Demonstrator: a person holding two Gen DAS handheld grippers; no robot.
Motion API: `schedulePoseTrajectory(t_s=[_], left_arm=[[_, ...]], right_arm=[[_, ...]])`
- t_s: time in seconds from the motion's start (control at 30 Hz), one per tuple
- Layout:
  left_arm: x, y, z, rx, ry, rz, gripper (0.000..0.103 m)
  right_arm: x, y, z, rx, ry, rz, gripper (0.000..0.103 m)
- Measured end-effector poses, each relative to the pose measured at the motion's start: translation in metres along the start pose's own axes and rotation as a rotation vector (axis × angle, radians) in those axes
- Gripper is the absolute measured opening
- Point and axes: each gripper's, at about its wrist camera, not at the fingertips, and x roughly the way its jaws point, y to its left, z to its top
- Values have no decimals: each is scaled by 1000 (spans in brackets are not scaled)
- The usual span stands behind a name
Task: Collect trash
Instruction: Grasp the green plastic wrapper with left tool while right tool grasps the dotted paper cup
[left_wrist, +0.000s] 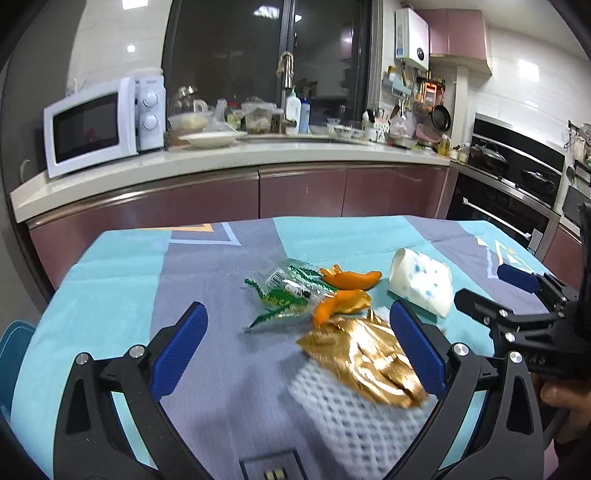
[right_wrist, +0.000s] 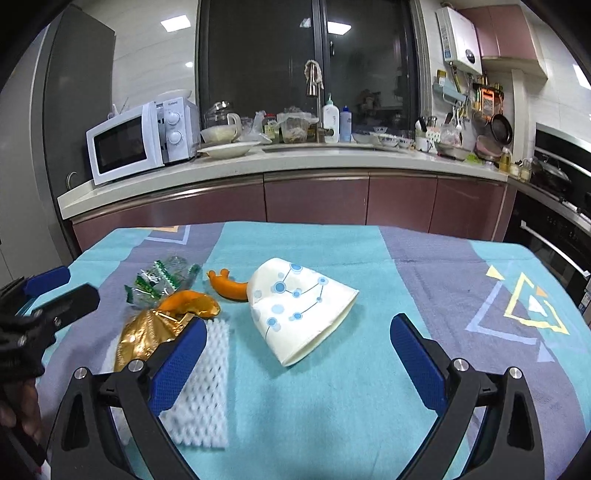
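Observation:
Trash lies on the table's blue cloth: a squashed white paper cup with blue dots (left_wrist: 421, 282) (right_wrist: 299, 310), two orange peels (left_wrist: 345, 291) (right_wrist: 192, 302), a clear-and-green wrapper (left_wrist: 291, 290) (right_wrist: 159, 282), a gold foil wrapper (left_wrist: 365, 360) (right_wrist: 147, 336) and a white foam net (left_wrist: 354, 413) (right_wrist: 201, 391). My left gripper (left_wrist: 297, 325) is open and empty, low over the foil and net. My right gripper (right_wrist: 297, 338) is open and empty, just short of the cup; it also shows in the left wrist view (left_wrist: 487, 284).
The table (right_wrist: 461, 280) ends at the far edge before maroon cabinets. A counter behind holds a microwave (right_wrist: 136, 144), dishes and bottles. An oven (left_wrist: 509, 206) stands at the right. A blue chair edge (left_wrist: 14, 347) shows at the left.

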Motion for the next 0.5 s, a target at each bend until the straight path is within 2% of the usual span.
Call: schedulePoseTrajectory(t_s=[0.3,0.5], left_arm=[[61,20,26,-99,90,-55,97],[99,34,25,-174,173,-100,96]], right_arm=[[33,-4,14,-7,66,20,96],[48,-6,20,-9,95,36,96]])
